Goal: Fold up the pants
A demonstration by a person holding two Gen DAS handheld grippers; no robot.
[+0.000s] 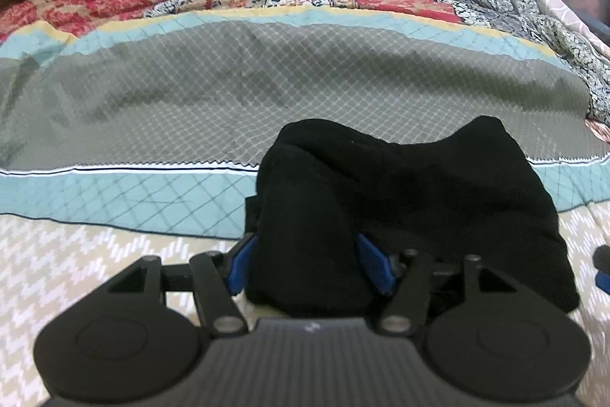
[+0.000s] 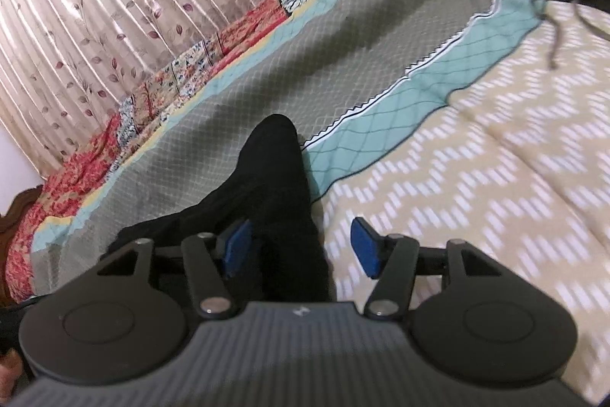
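Bed in zigzag cover, grey-teal quilt lying across at 12 o'clock. Black pants bunching at centre, straddling the quilt's edge. Left tongs standing spread around a fold; right tongs standing spread, fabric brushing the 9 o'clock pad.

We see black pants bunched into compact, thick bundle on bed. Fabric plain, dark, soft, few folds readable. Bundle lies across border where grey diamond-pattern blanket meets teal band, near edge reaching beige zigzag bedspread. Top outline uneven: two humps with dip between. From right wrist view, we see pants as narrow ridge rising to rounded end, lower part spreading left over grey blanket.
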